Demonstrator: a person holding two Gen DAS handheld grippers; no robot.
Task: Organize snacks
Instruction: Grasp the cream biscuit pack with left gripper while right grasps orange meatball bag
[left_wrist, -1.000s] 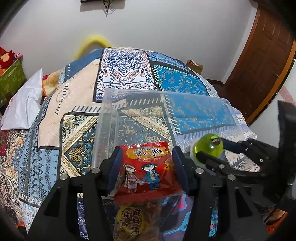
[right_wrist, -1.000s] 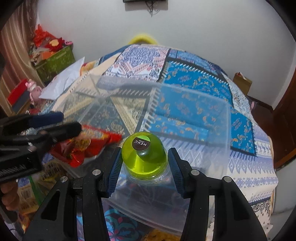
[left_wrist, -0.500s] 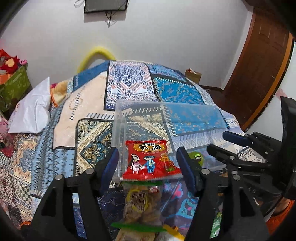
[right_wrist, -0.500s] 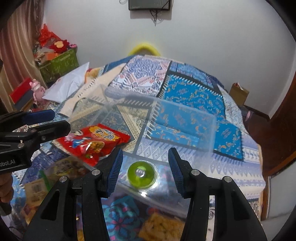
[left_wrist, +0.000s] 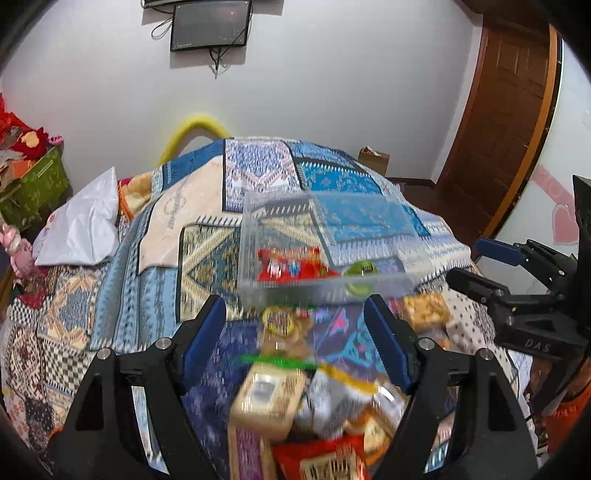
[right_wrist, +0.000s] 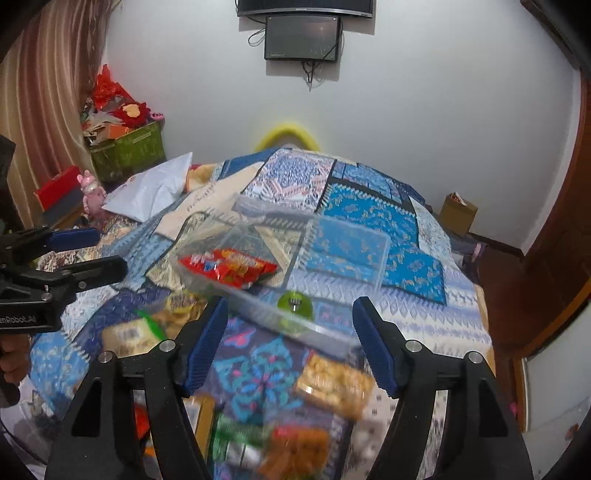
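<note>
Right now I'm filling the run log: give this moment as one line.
left gripper: opening, empty | right gripper: opening, empty | clear plastic bin: holds red snack packet, round green jelly cup | loose snacks: on bedspread

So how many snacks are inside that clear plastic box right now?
2. A red printed snack packet lies at the left end of the clear plastic box, and a round green jelly cup sits toward the right, near the front wall. Nothing else shows inside.

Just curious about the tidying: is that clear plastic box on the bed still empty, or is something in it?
Not empty. The clear box holds a red snack packet and a green jelly cup, both visible through its walls; most of its floor is bare.
</note>
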